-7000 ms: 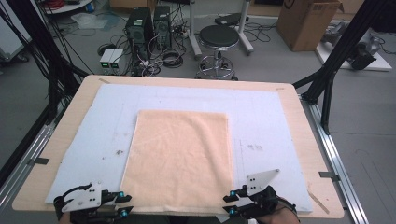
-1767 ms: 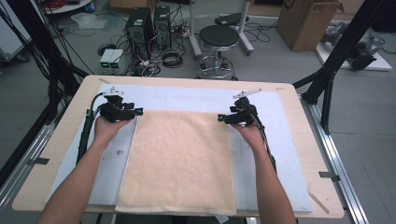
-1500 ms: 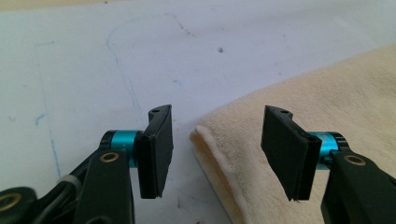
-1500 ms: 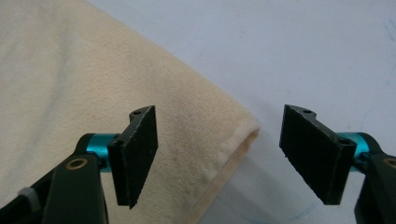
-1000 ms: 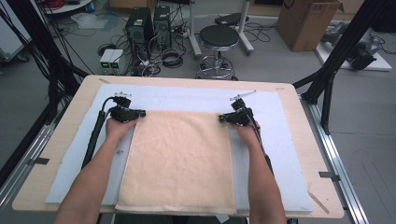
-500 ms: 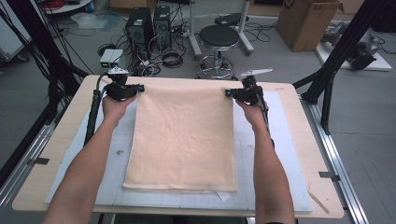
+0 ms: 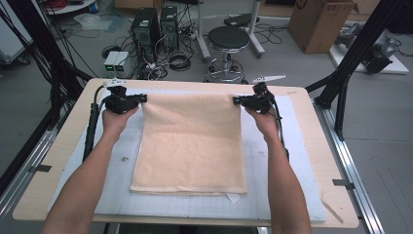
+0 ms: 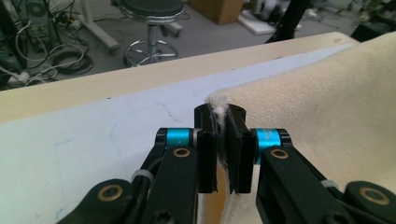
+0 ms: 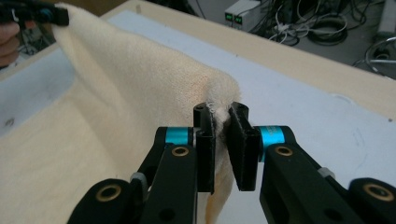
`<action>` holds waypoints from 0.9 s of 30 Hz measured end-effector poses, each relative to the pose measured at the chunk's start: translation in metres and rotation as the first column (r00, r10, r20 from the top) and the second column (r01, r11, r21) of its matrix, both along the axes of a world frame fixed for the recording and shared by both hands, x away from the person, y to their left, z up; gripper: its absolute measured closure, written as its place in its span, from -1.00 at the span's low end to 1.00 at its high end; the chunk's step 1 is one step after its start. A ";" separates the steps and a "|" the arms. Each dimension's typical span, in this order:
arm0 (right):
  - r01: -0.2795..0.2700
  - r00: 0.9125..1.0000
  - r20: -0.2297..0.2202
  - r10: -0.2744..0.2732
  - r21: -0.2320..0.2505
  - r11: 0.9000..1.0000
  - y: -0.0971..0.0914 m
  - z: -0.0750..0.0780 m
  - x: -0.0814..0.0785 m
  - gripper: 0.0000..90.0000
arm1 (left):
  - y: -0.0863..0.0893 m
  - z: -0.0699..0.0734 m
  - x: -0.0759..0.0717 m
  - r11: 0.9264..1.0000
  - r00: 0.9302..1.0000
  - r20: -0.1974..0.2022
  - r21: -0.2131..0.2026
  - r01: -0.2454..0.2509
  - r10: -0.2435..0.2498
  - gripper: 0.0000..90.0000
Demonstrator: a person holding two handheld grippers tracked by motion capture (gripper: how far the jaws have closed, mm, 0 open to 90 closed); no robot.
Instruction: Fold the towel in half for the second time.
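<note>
- Towel (image 7: 191,141): cream terry cloth, far edge raised off the pale mat (image 7: 302,161), near part lying flat on it.
- Left gripper (image 7: 141,99): jaws clamped on the towel's far left corner; in the left gripper view (image 8: 222,140) a tuft of cloth pokes up between the pads.
- Right gripper (image 7: 237,101): jaws clamped on the far right corner, cloth pinched likewise (image 9: 223,140).
- Wooden table (image 7: 48,161): carries the mat.
</note>
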State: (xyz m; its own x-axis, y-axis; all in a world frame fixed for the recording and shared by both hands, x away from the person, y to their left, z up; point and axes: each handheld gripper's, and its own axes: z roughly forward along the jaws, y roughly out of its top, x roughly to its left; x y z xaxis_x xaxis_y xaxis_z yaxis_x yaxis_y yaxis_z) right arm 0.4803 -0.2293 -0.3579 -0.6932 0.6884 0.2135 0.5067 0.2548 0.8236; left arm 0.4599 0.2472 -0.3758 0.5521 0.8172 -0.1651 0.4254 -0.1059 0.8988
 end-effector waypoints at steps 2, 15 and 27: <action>-0.009 1.000 -0.009 0.010 0.027 1.000 -0.003 -0.003 -0.006 0.83 | 0.001 -0.001 -0.006 1.000 1.000 0.003 -0.004 0.019 -0.018 0.85; -0.117 0.993 0.005 0.117 0.070 0.991 -0.012 -0.004 -0.042 0.82 | 0.009 -0.006 -0.046 0.995 0.993 0.047 0.013 0.104 -0.104 0.84; -0.185 0.983 0.005 0.185 0.096 0.978 -0.016 -0.012 -0.075 0.82 | 0.012 -0.018 -0.078 0.986 0.984 0.050 0.022 0.168 -0.168 0.84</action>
